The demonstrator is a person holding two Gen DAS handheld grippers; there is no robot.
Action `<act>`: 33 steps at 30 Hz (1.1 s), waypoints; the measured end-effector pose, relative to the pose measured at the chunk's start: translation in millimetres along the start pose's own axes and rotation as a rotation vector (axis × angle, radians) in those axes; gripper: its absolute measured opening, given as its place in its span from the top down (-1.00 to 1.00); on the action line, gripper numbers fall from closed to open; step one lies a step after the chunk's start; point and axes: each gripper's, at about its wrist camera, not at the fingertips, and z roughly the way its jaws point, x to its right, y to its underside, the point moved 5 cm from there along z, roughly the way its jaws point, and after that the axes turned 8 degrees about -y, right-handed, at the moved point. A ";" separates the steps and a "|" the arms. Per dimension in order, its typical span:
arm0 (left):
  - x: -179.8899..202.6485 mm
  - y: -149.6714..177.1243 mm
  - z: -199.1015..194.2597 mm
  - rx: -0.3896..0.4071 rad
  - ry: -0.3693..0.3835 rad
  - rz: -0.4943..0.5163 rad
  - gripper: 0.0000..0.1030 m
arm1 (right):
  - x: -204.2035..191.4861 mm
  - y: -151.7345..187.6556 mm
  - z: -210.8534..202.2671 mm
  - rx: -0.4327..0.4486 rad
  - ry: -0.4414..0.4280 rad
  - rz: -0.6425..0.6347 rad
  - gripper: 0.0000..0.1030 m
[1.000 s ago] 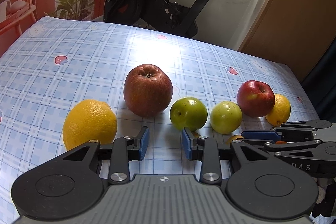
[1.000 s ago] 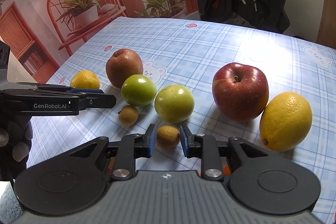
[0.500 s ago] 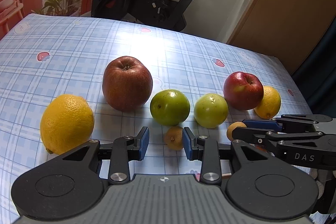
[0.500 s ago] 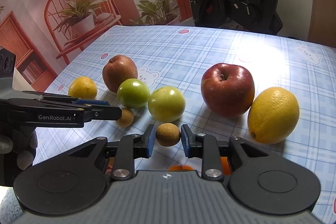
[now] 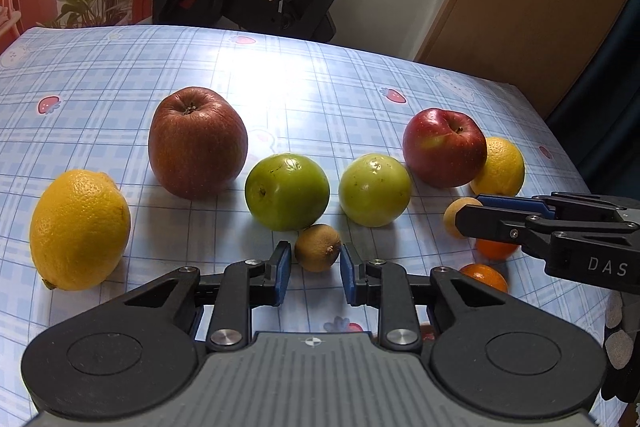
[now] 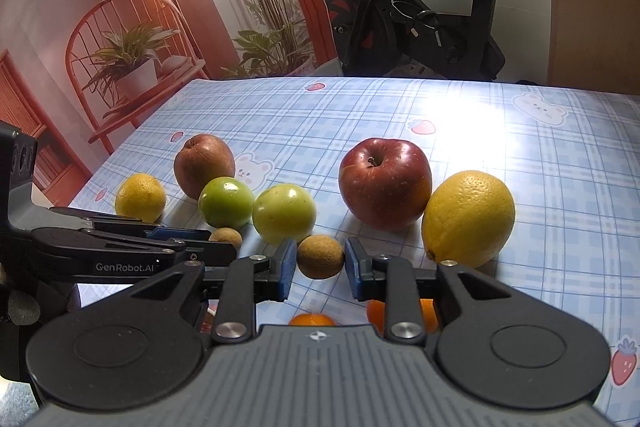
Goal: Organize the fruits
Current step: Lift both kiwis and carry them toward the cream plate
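In the left wrist view, the left gripper [image 5: 313,263] is filling the lower frame, its blue-padded fingers [image 5: 282,270] closing in on a small brown fruit [image 5: 318,247] at centre; the right pad is touching its skin, while a sliver of gap may remain at the left pad. Above it, two green fruits [image 5: 287,191] are sitting side by side on the checked table [image 5: 120,75]. A large dull-red apple [image 5: 197,142] is standing at upper left of them, and a big lemon [image 5: 79,229] is lying at far left. At right, a shiny red apple [image 5: 443,147] is touching a second lemon [image 5: 503,167]. The right gripper [image 5: 472,215] is reaching in from the right edge, pinching a pale brown fruit [image 5: 456,217], with two small oranges [image 5: 486,275] lying below it.

In the right wrist view, the right gripper [image 6: 320,263] is clamping the round brown fruit [image 6: 321,256] between its fingers [image 6: 287,269], slightly above the cloth. The left gripper [image 6: 224,247] is coming in from the left edge, its tips at the other brown fruit [image 6: 226,237]. The oranges [image 6: 312,319] are peeking out beneath the gripper body.
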 end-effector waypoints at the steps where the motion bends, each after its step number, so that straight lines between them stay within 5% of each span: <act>1: -0.1 -0.2 0.2 0.005 -0.002 -0.004 0.49 | 0.0 0.5 -0.4 0.000 0.001 0.000 0.44; 17: -7.3 8.6 -62.7 0.092 -0.038 -0.002 0.50 | -12.5 12.4 -27.0 0.036 0.001 0.030 0.44; 33: -2.3 73.9 -114.1 0.080 -0.071 0.061 0.49 | -57.5 61.6 -69.8 -0.006 -0.009 0.010 0.44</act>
